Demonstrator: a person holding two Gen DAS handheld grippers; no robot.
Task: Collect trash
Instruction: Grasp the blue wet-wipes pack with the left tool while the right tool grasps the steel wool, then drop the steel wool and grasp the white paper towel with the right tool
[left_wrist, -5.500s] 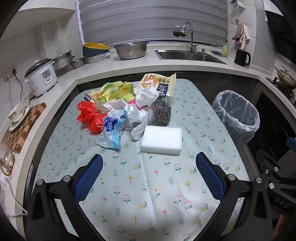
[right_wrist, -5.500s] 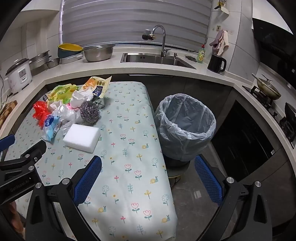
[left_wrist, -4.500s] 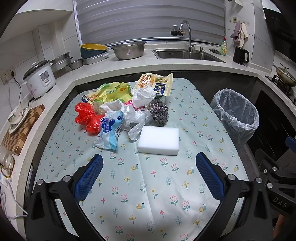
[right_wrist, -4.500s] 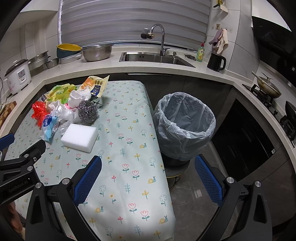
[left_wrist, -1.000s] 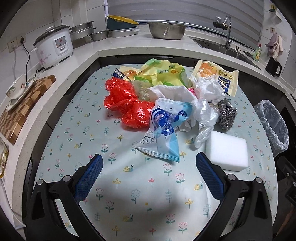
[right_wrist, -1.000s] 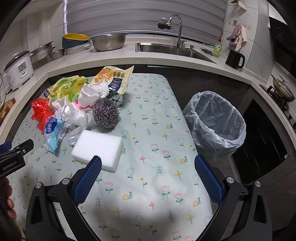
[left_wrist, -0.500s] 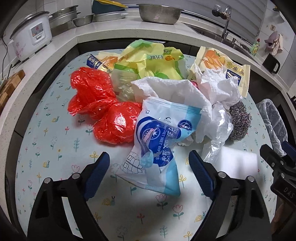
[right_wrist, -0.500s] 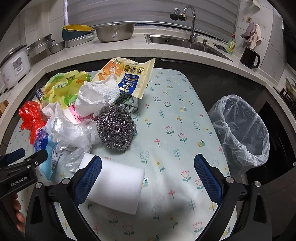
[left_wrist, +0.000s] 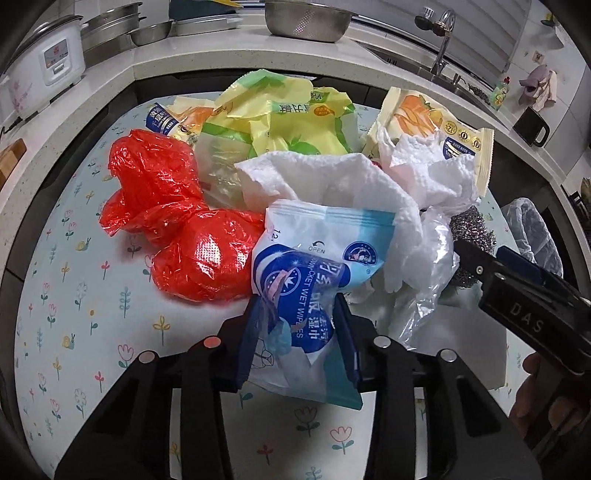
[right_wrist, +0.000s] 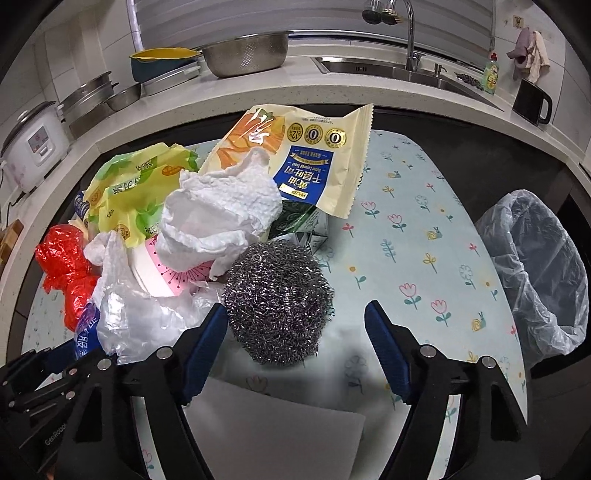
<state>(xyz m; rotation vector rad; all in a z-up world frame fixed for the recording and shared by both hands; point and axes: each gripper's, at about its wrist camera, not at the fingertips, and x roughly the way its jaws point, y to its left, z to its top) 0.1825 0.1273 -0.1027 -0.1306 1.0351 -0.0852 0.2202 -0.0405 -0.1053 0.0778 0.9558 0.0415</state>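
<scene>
A heap of trash lies on the flowered table (left_wrist: 74, 295). My left gripper (left_wrist: 299, 332) is shut on the blue and white wet wipes packet (left_wrist: 306, 280) at the heap's near edge. Behind it are a red plastic bag (left_wrist: 166, 221), crumpled white paper (left_wrist: 332, 181), yellow-green snack wrappers (left_wrist: 288, 118) and a clear bag (left_wrist: 428, 280). My right gripper (right_wrist: 295, 339) is open, its jaws on either side of the steel wool ball (right_wrist: 277, 299), above a white sponge (right_wrist: 273, 435). The lined trash bin (right_wrist: 539, 273) stands right of the table.
A cream and blue bread wrapper (right_wrist: 306, 155) lies at the back of the heap. On the counter behind are a rice cooker (right_wrist: 29, 147), metal bowls (right_wrist: 243, 51), a sink with tap (right_wrist: 406, 44) and a black mug (right_wrist: 532, 99).
My left gripper moved forward and closed on the wet wipes packet. My right gripper moved in and narrowed around the steel wool ball.
</scene>
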